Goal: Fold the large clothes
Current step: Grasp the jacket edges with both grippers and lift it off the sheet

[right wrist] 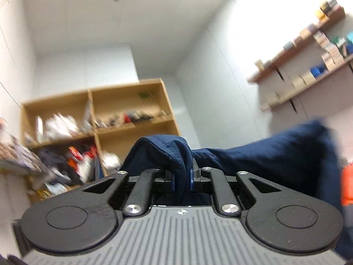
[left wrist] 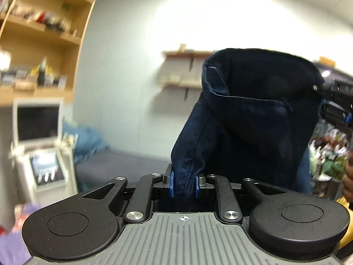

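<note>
A large dark navy garment hangs in the air between both grippers. My left gripper is shut on a bunched seam of it, the blue pads pressing the cloth from both sides. In the left wrist view the other gripper grips the garment's far upper edge at the right. In the right wrist view my right gripper is shut on a thick fold of the navy garment, which stretches away to the right. Both views are raised well off any surface.
A wooden bookcase with cluttered shelves stands against the white wall. Wall shelves carry small boxes. A white machine with a screen and a grey couch lie to the left. A person's hand shows at the right edge.
</note>
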Available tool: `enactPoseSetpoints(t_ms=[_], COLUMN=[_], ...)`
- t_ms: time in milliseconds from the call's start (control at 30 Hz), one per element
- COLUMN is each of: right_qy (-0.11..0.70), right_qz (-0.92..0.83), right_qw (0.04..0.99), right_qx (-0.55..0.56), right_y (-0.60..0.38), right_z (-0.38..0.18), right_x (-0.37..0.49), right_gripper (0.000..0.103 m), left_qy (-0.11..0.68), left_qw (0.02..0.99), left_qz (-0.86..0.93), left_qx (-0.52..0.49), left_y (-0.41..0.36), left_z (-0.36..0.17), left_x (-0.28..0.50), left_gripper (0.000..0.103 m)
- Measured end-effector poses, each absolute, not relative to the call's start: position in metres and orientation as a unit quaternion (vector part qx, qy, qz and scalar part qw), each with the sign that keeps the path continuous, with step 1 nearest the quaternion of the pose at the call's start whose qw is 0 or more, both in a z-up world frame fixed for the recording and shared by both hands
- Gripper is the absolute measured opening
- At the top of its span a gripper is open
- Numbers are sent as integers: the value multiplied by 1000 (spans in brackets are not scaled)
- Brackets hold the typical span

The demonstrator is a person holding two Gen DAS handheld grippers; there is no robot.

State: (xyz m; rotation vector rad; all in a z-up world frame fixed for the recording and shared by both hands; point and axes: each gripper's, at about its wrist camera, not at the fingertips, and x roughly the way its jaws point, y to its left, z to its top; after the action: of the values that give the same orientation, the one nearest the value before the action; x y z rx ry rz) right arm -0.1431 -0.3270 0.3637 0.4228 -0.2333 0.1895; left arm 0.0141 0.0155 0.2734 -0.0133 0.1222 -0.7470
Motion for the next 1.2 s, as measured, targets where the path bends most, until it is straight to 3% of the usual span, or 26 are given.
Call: enactPoseSetpoints(t_ms=[333, 433, 533, 633, 667, 700, 733, 767, 867, 1000, 1200], right_qy=[-201, -216, -171, -97, -63, -35, -3, 21, 88, 216, 297], right_qz=[195, 205, 204, 141, 113, 89, 61, 18, -98, -144, -172], right_qw=[931, 924, 922, 941, 943, 944, 943, 946, 946, 920, 891], right_qx=[234, 242, 281, 291, 306, 317, 327, 324, 295, 295, 296], right_y=[-334, -338, -354, -368, -377, -383, -392, -398, -400, -393, -381], right_z=[432, 447, 444, 411, 392, 372, 344, 313, 232, 125, 42], right_x=[-182, -176, -130, -55, -26, -4, 23, 43, 69, 71, -2], right_gripper=[14, 14, 14, 19, 27, 56, 73, 95, 98, 95, 96], left_qy=[-78, -88, -61, 13, 45, 81, 117, 145, 222, 379, 432], left_qw=[923, 921, 929, 939, 942, 942, 943, 941, 930, 886, 872], left_qz=[-378, -379, -366, -345, -333, -322, -308, -300, -282, -258, -217], left_qx=[2, -7, -11, 3, 16, 37, 52, 64, 87, 67, 77], left_y=[25, 27, 20, -14, -28, -42, -57, -70, -88, -77, -14], left_z=[387, 413, 410, 370, 352, 329, 302, 273, 182, 83, 19], left_x=[-64, -63, -35, 34, 56, 80, 102, 121, 151, 200, 207], left_gripper=[66, 66, 66, 67, 81, 92, 103, 103, 103, 103, 103])
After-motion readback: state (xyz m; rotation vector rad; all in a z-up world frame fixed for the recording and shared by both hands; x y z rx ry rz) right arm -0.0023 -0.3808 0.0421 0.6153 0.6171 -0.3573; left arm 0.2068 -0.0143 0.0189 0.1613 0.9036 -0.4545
